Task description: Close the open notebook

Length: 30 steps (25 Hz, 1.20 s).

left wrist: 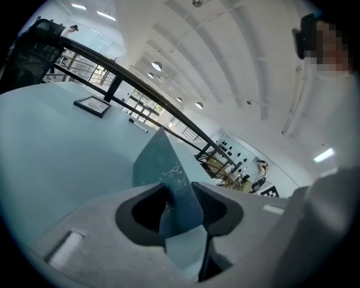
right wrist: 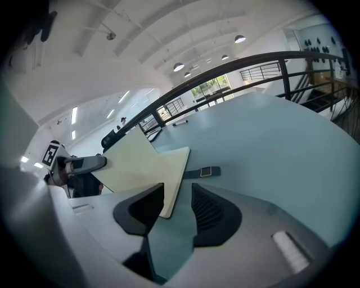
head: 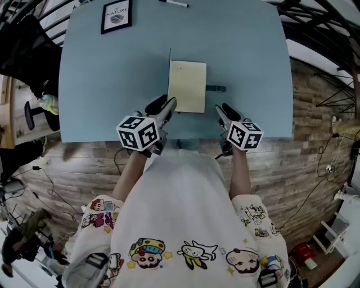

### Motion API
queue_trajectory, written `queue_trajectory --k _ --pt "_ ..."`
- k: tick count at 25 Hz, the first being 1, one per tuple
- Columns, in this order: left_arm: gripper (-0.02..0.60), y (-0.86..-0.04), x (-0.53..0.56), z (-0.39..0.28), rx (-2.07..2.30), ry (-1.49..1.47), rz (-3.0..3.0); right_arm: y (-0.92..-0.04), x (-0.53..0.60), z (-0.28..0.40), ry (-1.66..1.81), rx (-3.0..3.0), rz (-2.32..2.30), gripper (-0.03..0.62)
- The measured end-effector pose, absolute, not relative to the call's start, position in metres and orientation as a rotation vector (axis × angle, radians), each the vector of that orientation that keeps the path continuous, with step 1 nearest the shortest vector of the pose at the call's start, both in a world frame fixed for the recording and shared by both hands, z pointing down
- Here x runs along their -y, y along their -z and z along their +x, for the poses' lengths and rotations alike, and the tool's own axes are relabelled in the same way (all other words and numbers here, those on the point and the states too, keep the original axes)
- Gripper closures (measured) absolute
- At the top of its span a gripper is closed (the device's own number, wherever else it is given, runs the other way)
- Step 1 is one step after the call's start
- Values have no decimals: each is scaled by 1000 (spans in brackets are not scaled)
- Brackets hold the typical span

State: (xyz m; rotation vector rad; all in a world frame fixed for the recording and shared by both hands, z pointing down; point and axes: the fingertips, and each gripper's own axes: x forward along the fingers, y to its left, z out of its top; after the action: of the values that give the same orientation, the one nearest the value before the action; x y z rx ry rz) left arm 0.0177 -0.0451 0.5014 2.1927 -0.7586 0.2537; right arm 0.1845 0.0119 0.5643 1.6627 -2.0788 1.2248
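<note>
Framed picture [head: 116,16], marker pen [head: 173,3] near far edge of table [head: 247,62].

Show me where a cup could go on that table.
Bare blue tabletop lies between the black-framed picture and the open cream-paged notebook, and right of the dark strap. Crowded: near edge, by left claw and right claw.

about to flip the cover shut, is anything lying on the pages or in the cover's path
Nothing visible does. The cream pages are bare. The cover stands upright at their left edge, between the left gripper's parted jaws. The strap and the open right gripper are off to the pages' right side.
</note>
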Motion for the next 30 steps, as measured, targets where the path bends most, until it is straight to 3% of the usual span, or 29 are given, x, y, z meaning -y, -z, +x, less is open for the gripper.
queue_trajectory --k 9,28,30 --pt "410 -507 36 54 848 -322 2254 -564 -42 210 -1257 1998 1794 437" --pt "334 -574 2 135 865 -817 2495 -576 -92 246 -1284 1874 1897 451" --pt "348 -581 -1 138 845 -823 2487 -578 -95 247 -1285 1870 1897 451"
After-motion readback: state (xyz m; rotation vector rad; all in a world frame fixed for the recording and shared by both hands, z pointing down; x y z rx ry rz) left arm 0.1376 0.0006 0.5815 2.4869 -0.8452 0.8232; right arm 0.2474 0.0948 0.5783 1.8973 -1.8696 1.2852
